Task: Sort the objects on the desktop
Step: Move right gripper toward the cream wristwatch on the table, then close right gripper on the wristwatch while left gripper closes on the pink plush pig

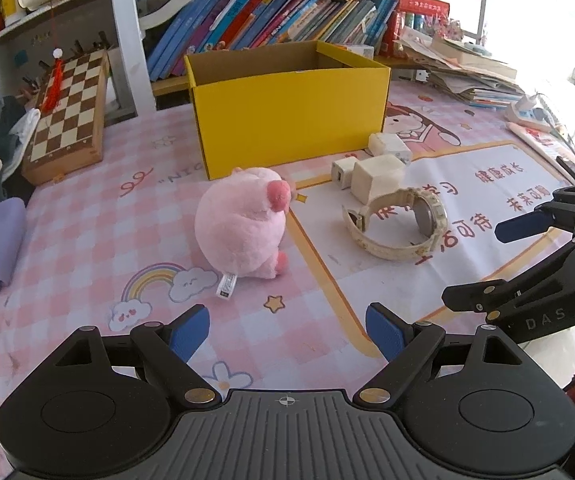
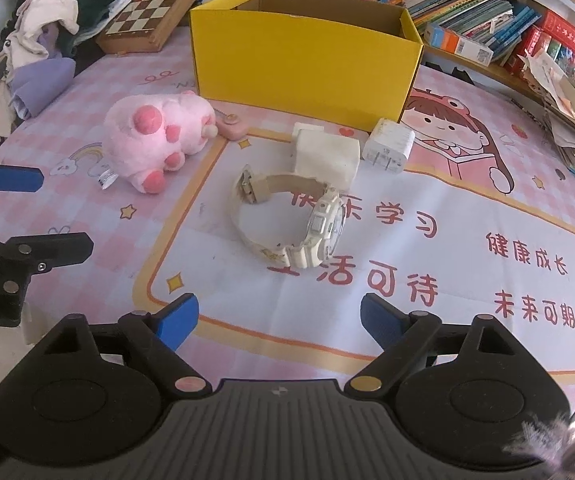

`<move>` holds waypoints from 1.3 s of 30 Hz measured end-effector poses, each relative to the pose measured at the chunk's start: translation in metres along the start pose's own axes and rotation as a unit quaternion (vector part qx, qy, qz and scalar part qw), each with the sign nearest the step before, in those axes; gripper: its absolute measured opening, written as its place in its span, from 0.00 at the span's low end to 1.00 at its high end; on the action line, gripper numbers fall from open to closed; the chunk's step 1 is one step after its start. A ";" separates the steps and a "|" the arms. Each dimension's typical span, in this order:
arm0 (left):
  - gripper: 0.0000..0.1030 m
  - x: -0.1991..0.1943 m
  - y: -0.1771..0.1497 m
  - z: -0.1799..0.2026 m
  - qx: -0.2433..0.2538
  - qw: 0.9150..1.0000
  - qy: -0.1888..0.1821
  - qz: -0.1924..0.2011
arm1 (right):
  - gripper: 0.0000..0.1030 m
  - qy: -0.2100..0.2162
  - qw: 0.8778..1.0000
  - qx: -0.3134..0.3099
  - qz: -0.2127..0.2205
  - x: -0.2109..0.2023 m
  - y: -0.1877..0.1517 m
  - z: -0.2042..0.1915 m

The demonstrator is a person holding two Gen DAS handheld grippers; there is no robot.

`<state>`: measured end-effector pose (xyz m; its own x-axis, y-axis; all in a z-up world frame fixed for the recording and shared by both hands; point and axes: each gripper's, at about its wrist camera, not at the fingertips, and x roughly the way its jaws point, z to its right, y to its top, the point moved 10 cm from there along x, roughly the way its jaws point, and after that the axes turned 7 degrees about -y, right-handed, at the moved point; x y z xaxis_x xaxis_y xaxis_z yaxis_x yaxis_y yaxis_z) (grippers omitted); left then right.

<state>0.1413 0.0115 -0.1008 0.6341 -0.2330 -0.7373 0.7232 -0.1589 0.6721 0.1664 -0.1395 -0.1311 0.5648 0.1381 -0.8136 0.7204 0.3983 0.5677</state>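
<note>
Two close, downward wrist views (shared yellow box [image 1: 287, 108])

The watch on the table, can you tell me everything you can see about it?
The watch is cream-white and chunky and looks like plastic, with a thick ridged case and a wide strap. It lies on its side on the printed mat, the strap curling into an open loop with its buckle end loose. Its face points sideways, so I cannot read it. The strap touches or nearly touches the white block behind it. No gripper is touching it.
</note>
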 end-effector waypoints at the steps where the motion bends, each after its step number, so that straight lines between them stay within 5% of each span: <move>1: 0.85 0.000 0.001 -0.001 0.001 1.000 0.001 0.000 | 0.81 0.000 1.000 0.001 -0.001 0.001 0.001 0.000; 4: 0.85 0.002 0.003 -0.003 0.004 1.000 0.002 -0.001 | 0.80 -0.003 1.000 0.008 0.003 0.004 0.007 0.002; 13: 0.85 0.002 0.009 -0.014 0.003 1.000 0.015 0.005 | 0.52 -0.024 0.999 0.040 0.015 0.013 0.027 0.016; 24: 0.85 0.006 0.015 -0.020 -0.007 1.000 0.026 0.006 | 0.44 -0.025 0.999 0.034 0.003 0.032 0.041 0.019; 39: 0.85 0.026 0.028 -0.023 -0.027 0.999 0.031 0.005 | 0.17 -0.009 0.999 0.028 -0.025 0.047 0.039 0.035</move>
<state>0.1847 0.0230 -0.1029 0.6556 -0.1736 -0.7349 0.7299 -0.1037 0.6757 0.2348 -0.1499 -0.1427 0.5342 0.1027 -0.8391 0.7690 0.3532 0.5329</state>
